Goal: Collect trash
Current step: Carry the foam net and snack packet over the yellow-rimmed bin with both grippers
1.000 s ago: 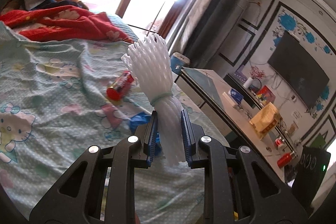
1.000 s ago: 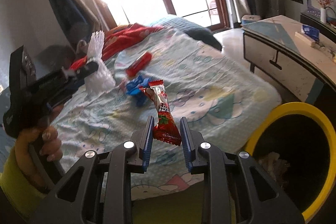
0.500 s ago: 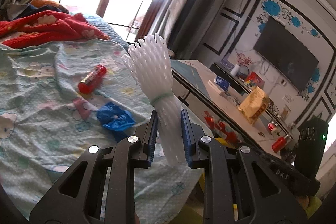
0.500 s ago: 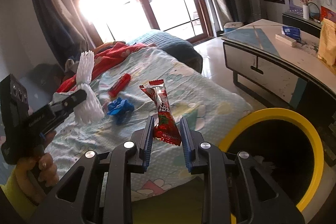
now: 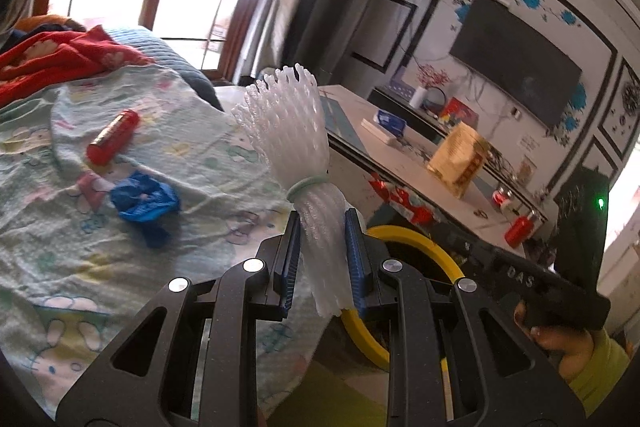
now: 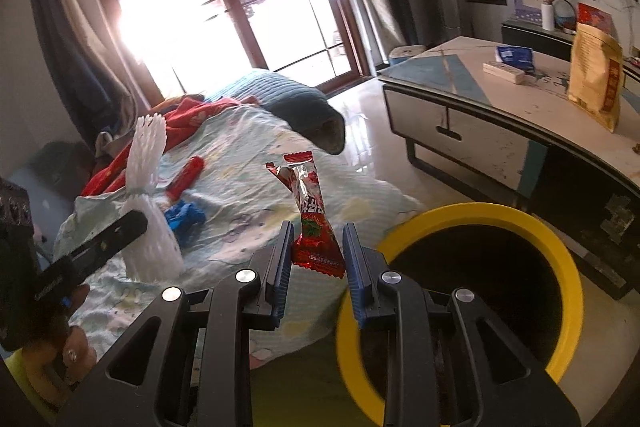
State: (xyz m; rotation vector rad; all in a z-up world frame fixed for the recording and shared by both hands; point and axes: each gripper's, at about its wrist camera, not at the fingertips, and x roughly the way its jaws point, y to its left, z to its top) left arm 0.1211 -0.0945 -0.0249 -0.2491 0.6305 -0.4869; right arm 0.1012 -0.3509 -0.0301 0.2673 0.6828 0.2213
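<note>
**Two pieces of trash in hand, bin just ahead**

Both grippers carry something. The left gripper (image 5: 322, 259) pinches the lower stem of a white foam net (image 5: 292, 131), which fans out above a pale band; the right gripper (image 6: 316, 261) pinches the bottom of a red candy wrapper (image 6: 310, 219) that stands up between its blue pads. Neither piece is over the yellow bin (image 6: 568, 267) yet: it sits low and to the right of the wrapper, beside the bed (image 6: 248, 223).

To do this step well, I would bring each gripper squarely above the dark opening before letting the jaws part, and lower it close to the rim. Both pieces look very light and could drift out or cling to a pad, so a slight downward tilt should help. One hand at a time seems wise, since the opening is shared.

From the right wrist the bin's full rim and dark inside show, along with the left gripper seen from the side. From the left wrist only a yellow arc shows behind the fingers, but a red tube (image 5: 114, 137) and a blue crumpled scrap (image 5: 144, 197), left on the bed, are much plainer.
</note>
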